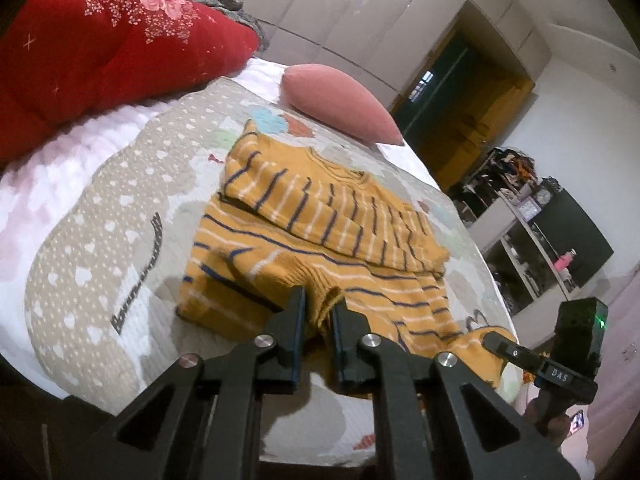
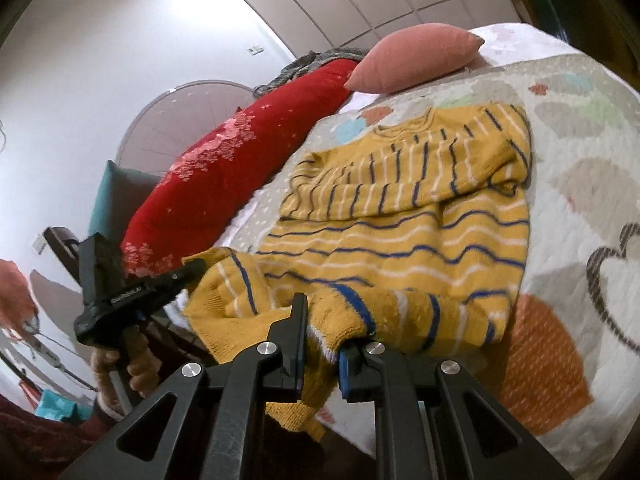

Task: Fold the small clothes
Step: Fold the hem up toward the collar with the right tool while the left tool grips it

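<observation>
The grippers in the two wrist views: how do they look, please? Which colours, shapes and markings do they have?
Both are black plastic linkage frames with triangular cut-outs and round silver pivot pins. The left gripper has flat black fingers with blue pads; seen from the right wrist view, white lettering runs along its side. The right gripper matches, with blue pads too; from the left wrist view it carries a boxy black module with a green light and white lettering.

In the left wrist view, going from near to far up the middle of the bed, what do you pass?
Left tongs shut on the hem of the striped yellow sweater → the sweater's folded-in sleeves → its neckline → the patterned quilt → the pink cushion → the white wardrobe doors.
</observation>
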{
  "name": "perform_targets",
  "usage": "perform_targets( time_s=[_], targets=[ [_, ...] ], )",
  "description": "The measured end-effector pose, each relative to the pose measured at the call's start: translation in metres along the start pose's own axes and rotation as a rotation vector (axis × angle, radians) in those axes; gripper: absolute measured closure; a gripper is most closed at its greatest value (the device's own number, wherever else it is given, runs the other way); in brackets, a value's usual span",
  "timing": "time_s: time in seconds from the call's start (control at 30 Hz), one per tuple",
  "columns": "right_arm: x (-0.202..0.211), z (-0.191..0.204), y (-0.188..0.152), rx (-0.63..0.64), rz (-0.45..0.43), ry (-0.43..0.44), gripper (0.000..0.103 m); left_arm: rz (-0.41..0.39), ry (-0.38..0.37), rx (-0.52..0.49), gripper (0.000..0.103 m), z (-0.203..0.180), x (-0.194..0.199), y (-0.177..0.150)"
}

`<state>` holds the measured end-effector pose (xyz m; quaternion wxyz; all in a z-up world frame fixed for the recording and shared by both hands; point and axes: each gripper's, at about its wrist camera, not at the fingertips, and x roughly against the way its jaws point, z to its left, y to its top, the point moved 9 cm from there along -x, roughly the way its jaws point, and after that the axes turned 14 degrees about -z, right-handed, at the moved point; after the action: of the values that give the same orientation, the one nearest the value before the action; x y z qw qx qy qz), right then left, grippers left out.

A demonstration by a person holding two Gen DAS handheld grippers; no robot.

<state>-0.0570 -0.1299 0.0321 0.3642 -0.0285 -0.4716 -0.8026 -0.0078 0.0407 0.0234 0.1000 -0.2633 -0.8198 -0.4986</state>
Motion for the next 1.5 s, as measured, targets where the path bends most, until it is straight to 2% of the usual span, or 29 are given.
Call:
perform_targets(
  time_s=[0.3,0.53,0.7,0.8,0.87,0.9,0.93,0.97,1.03,1.07,1.17,1.2,1.23,1.27,1.3,1.33,1.4,1.5],
  targets=[
    [-0.032,-0.011,0.032,0.01,-0.015,-0.011,0.089,-0.015,0.008,-0.021,0.092,-0.002,-0.039,0.028],
    [-0.087,-0.031,0.093,-0.023,-0.021,-0.022,0.089,-0.042,0.038,-0.103,0.092,-0.011,-0.102,0.076],
    [-0.153,-0.085,0.13,-0.11,-0.008,-0.14,0.089,-0.024,0.147,-0.118,0.092,0.003,-0.167,0.118],
    [-0.187,-0.138,0.134,-0.232,0.026,-0.241,0.089,-0.002,0.132,-0.09,0.091,0.008,-0.178,0.128],
    [-0.195,-0.16,0.13,-0.347,0.028,-0.237,0.088,0.0,0.1,-0.122,0.077,0.005,-0.171,0.128],
    [-0.195,-0.164,0.129,-0.389,0.025,-0.217,0.087,0.004,0.096,-0.149,0.055,0.005,-0.167,0.123],
    [-0.193,-0.164,0.129,-0.407,0.018,-0.196,0.086,0.008,0.1,-0.176,0.039,0.006,-0.164,0.118],
    [-0.19,-0.162,0.13,-0.404,0.011,-0.179,0.081,0.019,0.102,-0.2,0.037,0.008,-0.162,0.111],
    [-0.182,-0.155,0.132,-0.385,-0.001,-0.161,0.064,0.083,0.097,-0.236,0.037,0.011,-0.163,0.091],
    [-0.178,-0.151,0.132,-0.375,-0.007,-0.155,0.052,0.123,0.092,-0.249,0.037,0.014,-0.165,0.078],
    [-0.161,-0.133,0.13,-0.3,-0.017,-0.167,0.036,0.196,0.085,-0.305,0.037,0.015,-0.171,0.047],
    [-0.157,-0.127,0.13,-0.267,-0.018,-0.17,0.034,0.226,0.079,-0.336,0.037,0.013,-0.174,0.036],
    [-0.151,-0.121,0.13,-0.229,-0.017,-0.172,0.034,0.255,0.072,-0.363,0.042,0.011,-0.177,0.025],
    [-0.143,-0.115,0.13,-0.187,-0.018,-0.178,0.034,0.3,0.054,-0.396,0.056,0.006,-0.18,0.011],
    [-0.139,-0.112,0.131,-0.161,-0.021,-0.186,0.034,0.318,0.055,-0.417,0.095,0.004,-0.18,0.004],
    [-0.13,-0.108,0.131,-0.114,-0.028,-0.204,0.034,0.32,0.068,-0.443,0.092,0.002,-0.179,0.0],
    [-0.116,-0.107,0.132,-0.05,-0.035,-0.227,0.034,0.275,0.064,-0.455,0.092,-0.003,-0.171,0.007],
    [-0.104,-0.106,0.136,0.05,-0.035,-0.263,0.029,0.201,0.074,-0.372,0.093,-0.002,-0.159,0.042]
  ],
)
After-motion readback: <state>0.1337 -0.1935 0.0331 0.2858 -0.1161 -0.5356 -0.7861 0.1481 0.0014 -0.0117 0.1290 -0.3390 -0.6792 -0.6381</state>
